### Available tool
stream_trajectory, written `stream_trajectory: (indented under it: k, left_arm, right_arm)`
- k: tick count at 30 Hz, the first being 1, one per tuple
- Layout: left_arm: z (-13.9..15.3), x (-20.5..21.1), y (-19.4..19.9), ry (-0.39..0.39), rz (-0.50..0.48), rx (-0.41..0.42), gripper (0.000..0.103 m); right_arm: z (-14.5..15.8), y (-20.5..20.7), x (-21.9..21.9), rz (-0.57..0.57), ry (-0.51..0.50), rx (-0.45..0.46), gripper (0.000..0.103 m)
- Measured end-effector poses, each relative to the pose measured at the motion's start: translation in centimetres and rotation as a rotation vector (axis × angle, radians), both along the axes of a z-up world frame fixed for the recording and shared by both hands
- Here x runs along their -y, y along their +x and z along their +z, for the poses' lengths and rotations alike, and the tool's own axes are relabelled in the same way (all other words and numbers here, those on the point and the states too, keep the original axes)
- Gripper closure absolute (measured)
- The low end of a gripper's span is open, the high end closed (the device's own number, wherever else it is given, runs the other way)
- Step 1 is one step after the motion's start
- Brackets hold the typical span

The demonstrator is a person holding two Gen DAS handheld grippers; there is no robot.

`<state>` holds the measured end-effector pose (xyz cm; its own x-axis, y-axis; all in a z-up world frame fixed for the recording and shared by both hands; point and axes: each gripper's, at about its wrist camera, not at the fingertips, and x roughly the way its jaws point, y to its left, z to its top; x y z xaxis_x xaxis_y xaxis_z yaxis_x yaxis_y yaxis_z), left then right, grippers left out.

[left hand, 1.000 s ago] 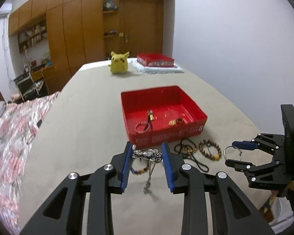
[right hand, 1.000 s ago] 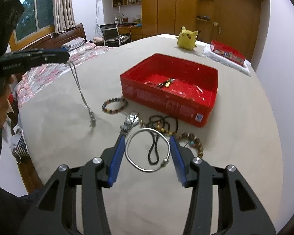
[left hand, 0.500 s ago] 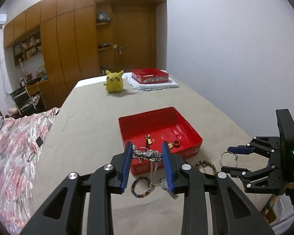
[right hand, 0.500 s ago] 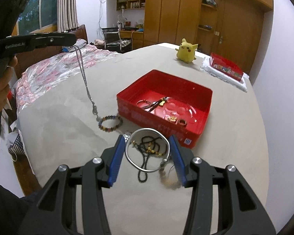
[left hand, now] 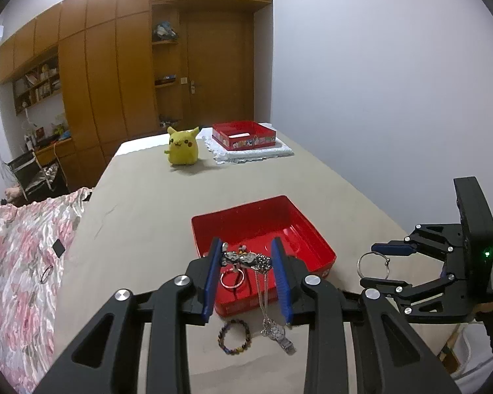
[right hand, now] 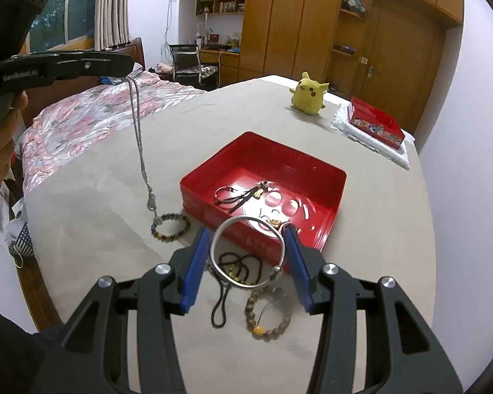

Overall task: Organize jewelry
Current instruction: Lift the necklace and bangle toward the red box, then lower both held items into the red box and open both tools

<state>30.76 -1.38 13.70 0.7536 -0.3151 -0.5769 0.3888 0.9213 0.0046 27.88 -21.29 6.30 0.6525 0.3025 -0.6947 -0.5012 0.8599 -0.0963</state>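
My left gripper [left hand: 246, 259] is shut on a silver chain necklace [left hand: 246, 258], held high; the chain hangs down in the right wrist view [right hand: 141, 144] to the table left of the red tray [right hand: 328, 177]. My right gripper [right hand: 248, 251] is shut on a silver bangle [right hand: 246, 252], held above the tray's near edge; it shows in the left wrist view [left hand: 373, 264]. The tray [left hand: 312, 229] holds a ring bangle [right hand: 223, 193], a black cord pendant [right hand: 246, 197] and small gold pieces.
On the table lie a multicoloured bead bracelet [right hand: 171, 228], a black cord necklace [right hand: 233, 272], a wooden bead bracelet [right hand: 268, 312] and a silver watch [left hand: 279, 336]. A yellow plush toy [right hand: 307, 93] and a second red box [right hand: 376, 126] stand far back. A floral bedspread [right hand: 92, 111] lies left.
Both grippers rose higher over the table. The necklace was lifted up and now hangs nearly free; the bangle moved up toward the tray's near edge.
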Motion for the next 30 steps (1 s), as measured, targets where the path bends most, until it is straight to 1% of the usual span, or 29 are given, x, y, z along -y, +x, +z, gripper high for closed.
stream_trajectory:
  k: [9,17,22,30]
  left_arm:
    - [1.3,0.4,3.1,0.009,0.003,0.014,0.073]
    - [1.0,0.9,7.4,0.017,0.01,-0.008,0.073]
    - [-0.3,1.4,9.6,0.019,-0.002,-0.035,0.073]
    - [-4.8,2.6,13.8,0.03,0.0,-0.129,0.073]
  right_arm:
    - [1.0,4.6,-0.1,-0.013,-0.003,-0.012,0.057]
    - [-0.2,10.0,0.2,-0.052,0.011,-0.061,0.057]
    - [-2.7,14.0,0.4,-0.093,0.006,-0.119,0.057]
    - [-7.8,18.8,0.2,-0.14,-0.029,-0.218,0.057]
